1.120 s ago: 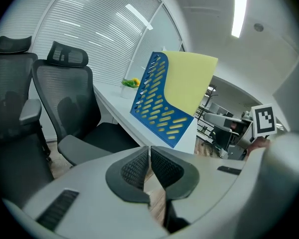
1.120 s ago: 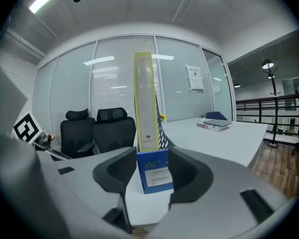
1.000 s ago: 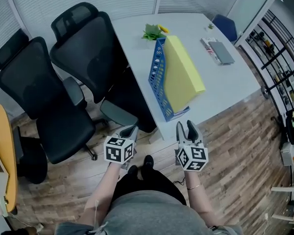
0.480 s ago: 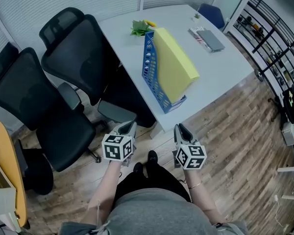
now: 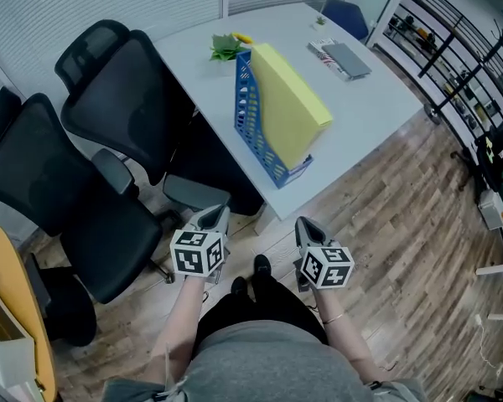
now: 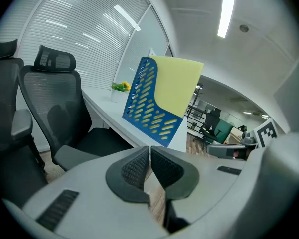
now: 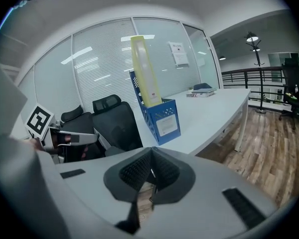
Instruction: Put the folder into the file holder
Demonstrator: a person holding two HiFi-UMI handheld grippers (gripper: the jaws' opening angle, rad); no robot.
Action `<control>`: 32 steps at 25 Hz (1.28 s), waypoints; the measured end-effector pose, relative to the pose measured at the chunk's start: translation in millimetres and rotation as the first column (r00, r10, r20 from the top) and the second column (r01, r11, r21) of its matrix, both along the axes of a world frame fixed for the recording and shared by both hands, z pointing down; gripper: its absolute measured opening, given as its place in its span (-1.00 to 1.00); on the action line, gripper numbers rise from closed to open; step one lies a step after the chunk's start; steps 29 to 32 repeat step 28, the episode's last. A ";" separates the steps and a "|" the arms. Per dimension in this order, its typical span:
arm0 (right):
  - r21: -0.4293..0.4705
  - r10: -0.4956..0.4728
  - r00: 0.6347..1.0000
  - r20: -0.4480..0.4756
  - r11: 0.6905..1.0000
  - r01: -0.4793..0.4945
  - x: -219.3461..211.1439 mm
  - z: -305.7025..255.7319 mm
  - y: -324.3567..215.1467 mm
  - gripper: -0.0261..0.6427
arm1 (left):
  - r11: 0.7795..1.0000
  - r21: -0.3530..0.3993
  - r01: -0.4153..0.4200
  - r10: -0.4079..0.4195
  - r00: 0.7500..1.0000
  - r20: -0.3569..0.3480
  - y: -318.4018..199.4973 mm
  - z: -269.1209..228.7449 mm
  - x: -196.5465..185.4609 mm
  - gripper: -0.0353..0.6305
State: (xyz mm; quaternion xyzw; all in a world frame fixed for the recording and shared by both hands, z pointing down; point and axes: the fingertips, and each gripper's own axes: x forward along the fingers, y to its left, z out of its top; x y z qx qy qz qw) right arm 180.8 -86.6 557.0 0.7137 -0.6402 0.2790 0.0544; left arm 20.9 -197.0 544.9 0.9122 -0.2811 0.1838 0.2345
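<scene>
- Wood-plank flooring [image 5: 386, 224] fills the lower right of the head view, and a white table [image 5: 369, 107] runs across the upper middle.
- A blue file holder [image 5: 250, 120] stands on the table in the upper middle of the frame, its near end close to the table's edge.
- The yellow folder [image 5: 289, 99] sits inside the file holder, upright with a slight lean, its top edge well above the perforated blue wall.
- A small green plant [image 5: 225, 48] lies just beyond the holder, and a grey notebook [image 5: 344, 57] lies near the table's far end, at upper right.
- Two black office chairs [image 5: 126, 90] fill the left half of the frame beside the table.
- Black shelving [image 5: 453, 48] lines the right edge.
- The left gripper [image 5: 215, 217] is at lower centre-left, over the floor and well apart from the holder. Its own view shows the ribbed pads drawn together with nothing in them.
- The right gripper [image 5: 304, 227] is at lower centre-right, level with the left. Its jaws have just been closing, and they now meet with nothing between them.
</scene>
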 end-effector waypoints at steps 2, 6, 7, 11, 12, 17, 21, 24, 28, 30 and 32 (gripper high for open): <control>-0.019 0.007 1.000 -0.011 1.000 -0.007 -0.1 0.6 3.9 -0.91 | 1.000 -0.002 -0.008 0.008 1.000 -0.003 0.1 -0.1 -0.3 -0.80; -0.068 0.017 1.000 -0.024 0.998 -0.019 0.1 4.3 11.9 -0.91 | 1.000 -0.011 -0.020 0.020 1.000 -0.008 2.5 0.3 0.0 -0.80; -0.079 0.017 1.000 -0.024 0.997 -0.019 -0.9 5.8 14.0 -0.91 | 1.000 -0.011 -0.023 0.023 1.000 -0.006 3.5 0.9 -0.1 -0.80; -0.108 0.017 1.000 -0.022 0.994 -0.019 -2.8 9.3 20.9 -0.91 | 0.999 -0.002 -0.045 0.045 0.999 0.011 4.2 2.5 0.1 -0.80; -0.115 0.020 1.000 -0.024 0.993 -0.023 -2.1 10.2 23.7 -0.91 | 0.999 0.001 -0.049 0.049 0.999 0.014 4.3 2.4 -0.1 -0.80; -0.135 0.037 0.999 -0.028 0.990 -0.041 -0.9 13.4 34.2 -0.91 | 0.999 0.007 -0.053 0.053 0.998 0.017 6.0 2.3 -1.2 -0.80; -0.134 0.047 0.999 -0.024 0.990 -0.049 -4.0 14.0 40.2 -0.91 | 0.998 0.007 -0.061 0.061 0.998 0.023 12.3 4.2 -1.4 -0.80; -0.138 0.048 0.999 -0.015 0.989 -0.050 -7.4 15.3 43.6 -0.91 | 0.998 0.001 -0.064 0.064 0.998 0.026 15.8 5.6 -2.0 -0.80; -0.155 0.044 0.999 -0.004 0.987 -0.044 -9.7 17.5 48.1 -0.91 | 0.998 -0.004 -0.065 0.066 0.997 0.028 19.7 6.2 -1.8 -0.80; -0.155 0.044 0.999 -0.004 0.987 -0.044 -9.7 17.5 48.1 -0.91 | 0.998 -0.004 -0.065 0.066 0.997 0.028 19.7 6.2 -1.8 -0.80; -0.155 0.044 0.999 -0.004 0.987 -0.044 -9.7 17.5 48.1 -0.91 | 0.998 -0.004 -0.065 0.066 0.997 0.028 19.7 6.2 -1.8 -0.80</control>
